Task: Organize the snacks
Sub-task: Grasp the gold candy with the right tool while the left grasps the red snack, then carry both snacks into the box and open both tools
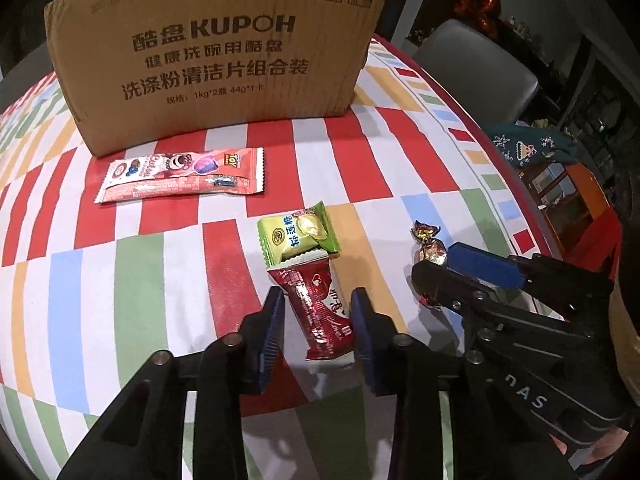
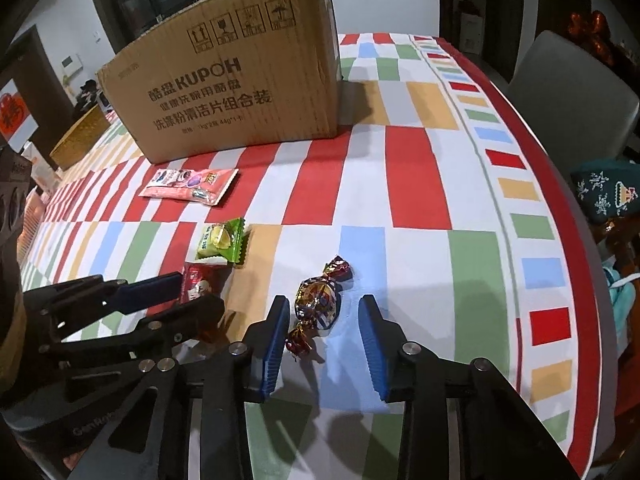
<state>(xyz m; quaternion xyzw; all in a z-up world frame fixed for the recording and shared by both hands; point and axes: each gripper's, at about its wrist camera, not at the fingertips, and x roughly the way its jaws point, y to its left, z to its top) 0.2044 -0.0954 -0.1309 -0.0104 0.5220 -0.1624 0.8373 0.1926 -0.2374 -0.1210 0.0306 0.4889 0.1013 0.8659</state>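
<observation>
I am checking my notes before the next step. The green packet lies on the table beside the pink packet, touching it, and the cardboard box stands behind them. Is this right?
Not quite. The green packet lies apart from the pink packet; it touches the red packet instead, as the left wrist view shows. The cardboard box does stand behind them on the table.

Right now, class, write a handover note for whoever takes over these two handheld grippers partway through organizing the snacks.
Left gripper: jaws closed on the red packet, which lies on the table.
Right gripper: jaws open, straddling the foil candy, not yet pinching it.
Green packet touches the red packet's far end; pink packet lies before the cardboard box.
Done: nothing lifted; the box's inside is hidden.
Left: grip the candy, then move all four, probably into the box.
</observation>
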